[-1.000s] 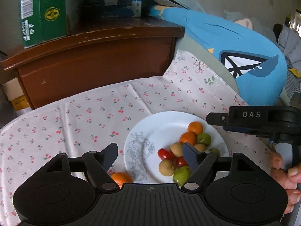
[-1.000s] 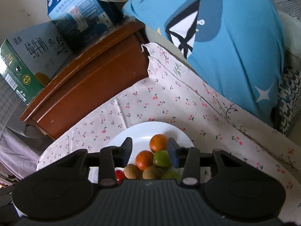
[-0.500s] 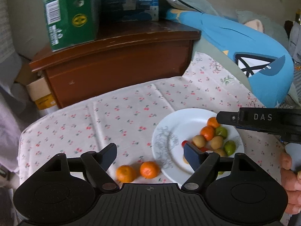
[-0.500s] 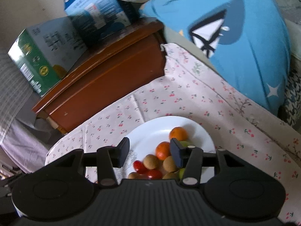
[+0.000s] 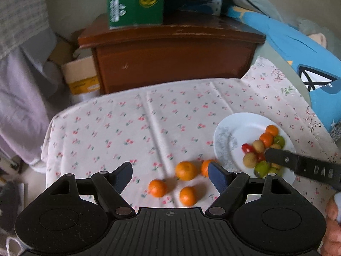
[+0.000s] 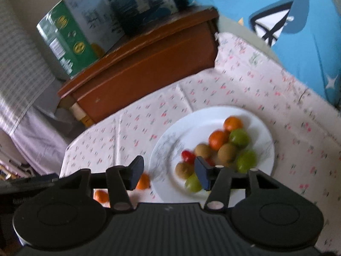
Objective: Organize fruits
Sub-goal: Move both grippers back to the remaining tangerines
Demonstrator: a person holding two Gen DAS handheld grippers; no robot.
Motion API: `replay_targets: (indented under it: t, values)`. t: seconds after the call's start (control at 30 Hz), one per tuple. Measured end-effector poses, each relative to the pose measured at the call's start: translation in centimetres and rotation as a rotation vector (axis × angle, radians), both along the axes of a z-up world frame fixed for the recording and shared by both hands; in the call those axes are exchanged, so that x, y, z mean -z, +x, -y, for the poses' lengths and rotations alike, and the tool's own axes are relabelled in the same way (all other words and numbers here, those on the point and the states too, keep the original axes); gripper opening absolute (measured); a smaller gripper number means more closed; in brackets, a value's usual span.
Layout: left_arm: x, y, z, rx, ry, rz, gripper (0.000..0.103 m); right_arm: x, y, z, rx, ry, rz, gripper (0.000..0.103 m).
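Note:
A white plate on the cherry-print cloth holds a pile of oranges, green fruits, brown fruits and small red tomatoes. Several loose oranges lie on the cloth left of the plate. My left gripper hangs open above these oranges with nothing between its fingers. My right gripper hovers over the plate's near left rim; its jaws are opening and hold nothing. In the left wrist view the right gripper's body crosses the plate's near side, held by a hand.
A brown wooden cabinet stands behind the cloth, with a green carton and a blue carton on top. A blue cushion lies to the right. The cloth's left edge drops off toward clutter on the floor.
Both grippers have pulled back and swung left, so the plate now sits further right and more loose oranges show. The right gripper's jaws have widened.

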State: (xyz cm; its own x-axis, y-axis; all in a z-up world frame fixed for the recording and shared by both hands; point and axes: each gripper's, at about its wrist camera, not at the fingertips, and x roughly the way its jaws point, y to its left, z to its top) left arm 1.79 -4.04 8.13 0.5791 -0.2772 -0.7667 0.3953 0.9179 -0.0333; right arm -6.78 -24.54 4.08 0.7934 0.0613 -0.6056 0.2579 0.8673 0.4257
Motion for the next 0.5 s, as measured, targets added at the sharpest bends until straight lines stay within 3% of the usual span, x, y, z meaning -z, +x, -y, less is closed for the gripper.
replay_targets:
  t: [0.5]
  values:
    - [2.3, 1.6, -6.1, -0.138, -0.008, -0.049, 0.079, 1.5, -1.1, -5.2, -0.166, -0.042, -0.017, 0.054]
